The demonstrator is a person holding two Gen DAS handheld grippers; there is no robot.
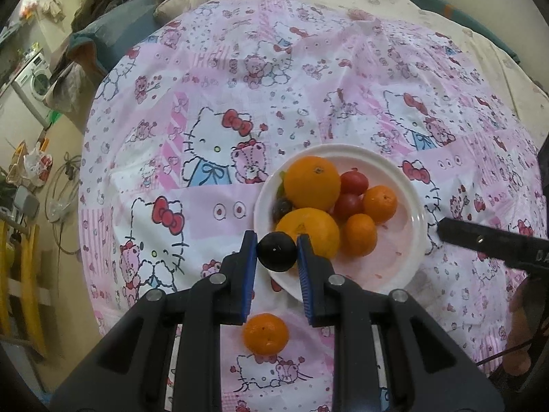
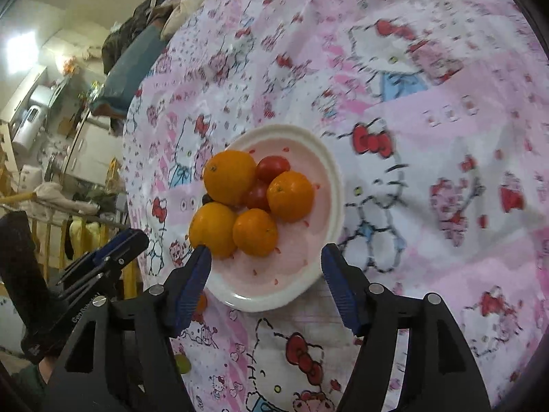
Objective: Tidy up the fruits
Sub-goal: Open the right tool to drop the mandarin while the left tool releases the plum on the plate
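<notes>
A white plate on the Hello Kitty cloth holds several oranges, two red tomatoes and a dark fruit. My left gripper is shut on a dark round fruit and holds it over the plate's near left rim. A small orange lies on the cloth under the left gripper. My right gripper is open and empty, its fingers standing either side of the plate's near edge, below the oranges. It also shows in the left wrist view at the right.
The round table is covered by the pink patterned cloth. Piled clothes and bedding lie beyond its far edge. A washing machine and yellow wooden rails stand to the left. A small greenish fruit shows beside the right gripper's left arm.
</notes>
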